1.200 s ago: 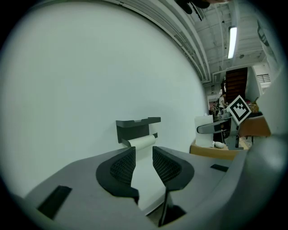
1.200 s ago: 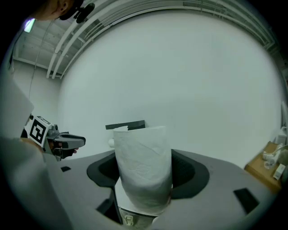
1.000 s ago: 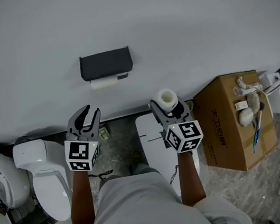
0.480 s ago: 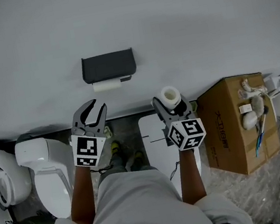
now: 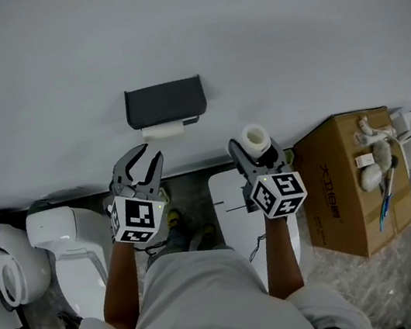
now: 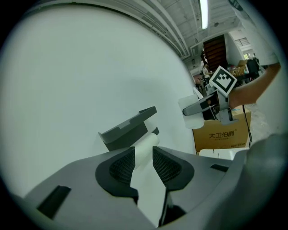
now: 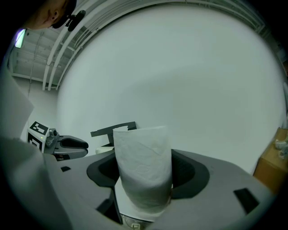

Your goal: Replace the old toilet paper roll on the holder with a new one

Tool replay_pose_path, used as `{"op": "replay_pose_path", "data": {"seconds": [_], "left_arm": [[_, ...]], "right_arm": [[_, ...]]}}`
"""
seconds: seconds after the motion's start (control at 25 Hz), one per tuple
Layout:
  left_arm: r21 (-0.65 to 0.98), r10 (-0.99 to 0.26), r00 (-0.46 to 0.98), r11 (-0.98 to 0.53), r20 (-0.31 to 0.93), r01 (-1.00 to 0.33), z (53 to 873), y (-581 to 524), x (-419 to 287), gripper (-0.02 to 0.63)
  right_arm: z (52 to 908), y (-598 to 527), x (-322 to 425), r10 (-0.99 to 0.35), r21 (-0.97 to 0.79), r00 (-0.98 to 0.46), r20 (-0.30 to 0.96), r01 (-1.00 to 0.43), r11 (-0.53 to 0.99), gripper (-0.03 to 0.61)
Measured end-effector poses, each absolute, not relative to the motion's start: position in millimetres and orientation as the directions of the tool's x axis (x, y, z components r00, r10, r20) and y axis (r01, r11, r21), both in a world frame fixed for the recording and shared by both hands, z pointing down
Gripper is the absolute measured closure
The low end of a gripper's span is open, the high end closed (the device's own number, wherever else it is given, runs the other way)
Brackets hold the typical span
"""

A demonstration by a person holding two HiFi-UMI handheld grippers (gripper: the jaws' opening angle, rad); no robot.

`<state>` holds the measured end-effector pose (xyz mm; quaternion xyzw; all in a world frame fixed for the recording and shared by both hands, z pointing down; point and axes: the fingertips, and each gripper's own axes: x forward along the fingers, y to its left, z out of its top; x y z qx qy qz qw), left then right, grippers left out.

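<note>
right gripper [image 5: 254, 153]: new roll [image 7: 143, 164] is being clamped upright between the pads, short of the wall.
left gripper [image 6: 143, 155]: jaws are being held partly apart, nothing is being gripped; it is being aimed at the old roll [image 6: 147, 143] hanging under the holder [image 5: 164, 101].
risk, near: the soft new roll could be squashed or dropped if the squeeze is being changed.
risk, far: the thin old roll, tucked under the holder's cover, could be missed or torn by half-spread jaws; two grippers are being crowded at one holder.
count: grippers two; new roll one; old roll one; holder one; cardboard box [image 5: 349, 174] one; toilets [image 5: 67, 239] at left two.
</note>
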<state>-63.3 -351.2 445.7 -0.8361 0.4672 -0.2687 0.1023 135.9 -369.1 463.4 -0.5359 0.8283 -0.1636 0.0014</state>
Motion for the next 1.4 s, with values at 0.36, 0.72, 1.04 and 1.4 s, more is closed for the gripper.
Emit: {"op": "replay_pose_path", "data": {"seconds": [0.36,0.72,1.04,1.4], "left_arm": [[-0.733,-0.84,0.316,-0.541,0.442,-0.413,464,-373,-49,0.463],[-0.833,-0.841,0.23,-0.53,0.491,-0.161,488,-401,-41,0.419],[-0.878,-0.871,0.196,-0.472,0.45,-0.078,491,-412,-34,0.419],[-0.88,-0.86,0.266,-0.469,0.436,-0.073,493,-417,6,0.419]], "right_arm": [[470,-369,144,-0.895,-0.292,-0.407,0.185,-0.892,0.345,0.264],[481,-370,159,-0.902,-0.303,-0.38,0.204,-0.901,0.311,0.264],[486,-375,167,-0.903,-0.31,-0.375,0.211,-0.901,0.302,0.264],[494,-370,201,-0.917,-0.323,-0.331,0.222,-0.913,0.251,0.264]]}}
